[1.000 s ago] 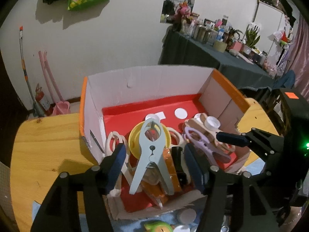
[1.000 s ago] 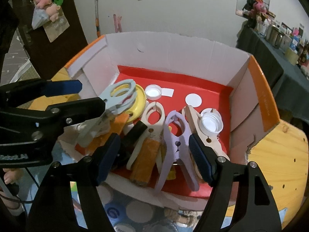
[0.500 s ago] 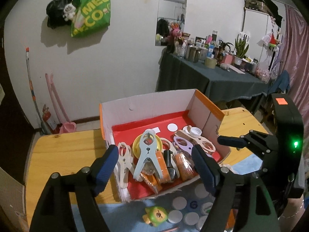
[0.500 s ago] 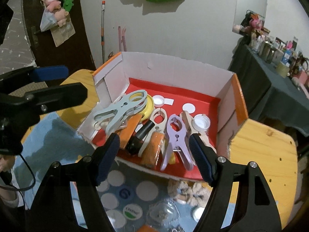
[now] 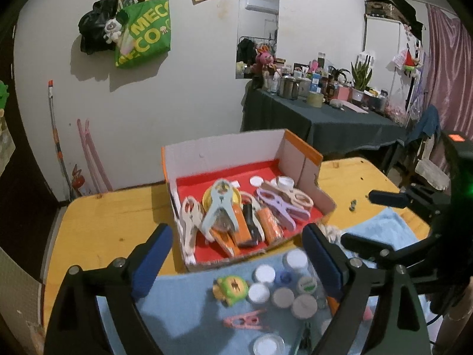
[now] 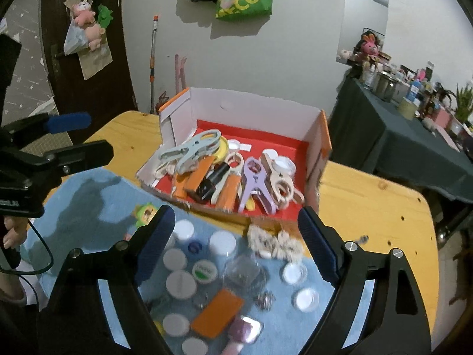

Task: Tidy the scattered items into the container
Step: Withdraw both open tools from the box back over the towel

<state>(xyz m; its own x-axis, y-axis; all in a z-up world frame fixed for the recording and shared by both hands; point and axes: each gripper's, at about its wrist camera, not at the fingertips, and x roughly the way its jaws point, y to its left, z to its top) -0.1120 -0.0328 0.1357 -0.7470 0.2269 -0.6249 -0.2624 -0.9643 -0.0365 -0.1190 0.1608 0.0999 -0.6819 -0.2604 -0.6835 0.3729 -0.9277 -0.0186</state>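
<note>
The container is a cardboard box with a red floor. In it lie large clothes pegs, among them a pale blue one and a purple one, plus orange packets and white caps. Scattered on the blue towel are white lids, a green toy, a pink peg, an orange card and a fluffy scrunchie. My left gripper is open and empty above the towel. My right gripper is open and empty too.
The box and towel rest on a yellow wooden table. The right gripper shows at the right of the left wrist view; the left gripper shows at the left of the right wrist view. A cluttered dark table stands behind.
Both grippers have pulled back and up from over the box toward the near side, open throughout. The towel and its scattered items have come into view.
</note>
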